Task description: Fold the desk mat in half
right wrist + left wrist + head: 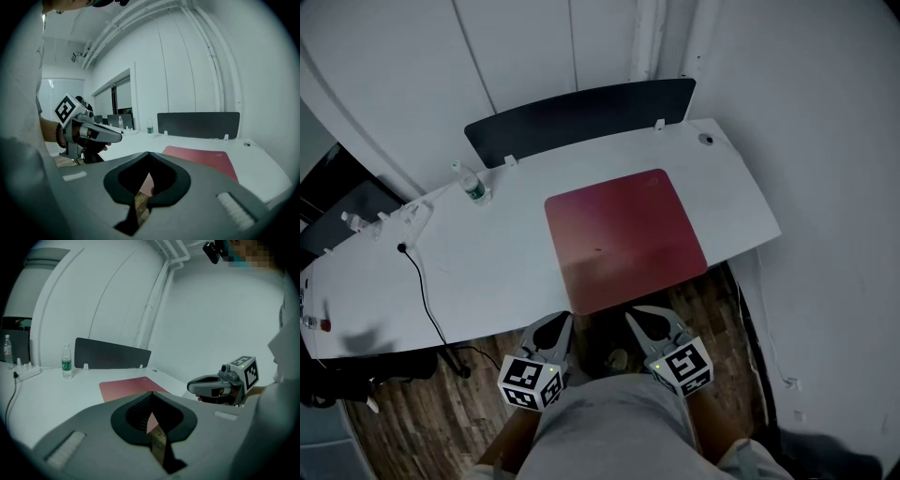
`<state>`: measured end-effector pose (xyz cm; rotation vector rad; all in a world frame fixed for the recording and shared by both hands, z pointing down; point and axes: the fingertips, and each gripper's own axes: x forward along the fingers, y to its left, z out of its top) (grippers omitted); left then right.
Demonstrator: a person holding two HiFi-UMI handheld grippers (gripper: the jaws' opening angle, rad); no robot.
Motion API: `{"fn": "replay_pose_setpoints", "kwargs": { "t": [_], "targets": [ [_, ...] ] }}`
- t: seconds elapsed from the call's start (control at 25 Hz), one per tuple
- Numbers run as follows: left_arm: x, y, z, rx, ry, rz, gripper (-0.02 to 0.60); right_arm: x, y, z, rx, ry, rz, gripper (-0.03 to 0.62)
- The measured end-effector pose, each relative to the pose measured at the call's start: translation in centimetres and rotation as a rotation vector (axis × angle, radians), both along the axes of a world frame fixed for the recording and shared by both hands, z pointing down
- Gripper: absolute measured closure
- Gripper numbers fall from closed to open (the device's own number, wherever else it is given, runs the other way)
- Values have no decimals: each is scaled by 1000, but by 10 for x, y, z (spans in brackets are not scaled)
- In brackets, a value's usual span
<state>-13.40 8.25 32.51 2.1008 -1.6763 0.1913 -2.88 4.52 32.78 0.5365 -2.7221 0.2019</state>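
Observation:
A red desk mat lies flat and unfolded on the white desk, its near edge at the desk's front edge. Both grippers hang below that edge, close to the person's body and apart from the mat. My left gripper is shut and empty, off the mat's near-left corner. My right gripper is also shut and empty, just below the mat's near edge. In the left gripper view the jaws meet, with the mat ahead and the right gripper alongside. In the right gripper view the closed jaws face the mat.
A water bottle stands at the back left of the mat. A dark divider panel runs along the desk's far edge. A power strip and black cable lie at the left. Wooden floor shows beneath.

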Motion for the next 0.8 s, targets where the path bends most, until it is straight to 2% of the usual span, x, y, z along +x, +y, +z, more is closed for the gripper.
{"fn": "replay_pose_setpoints", "kwargs": {
  "t": [0.28,0.48,0.8],
  "targets": [
    [-12,-14,3,-7,-31,3,563,-16,-12,12,0,40,-18,588],
    [-26,-16,12,-24,-47,43,563,-28,-10,27,17,102,-10,588],
    [-49,-18,59,-91,-46,54,563,-50,-1,82,-20,210,-54,586]
  ]
}}
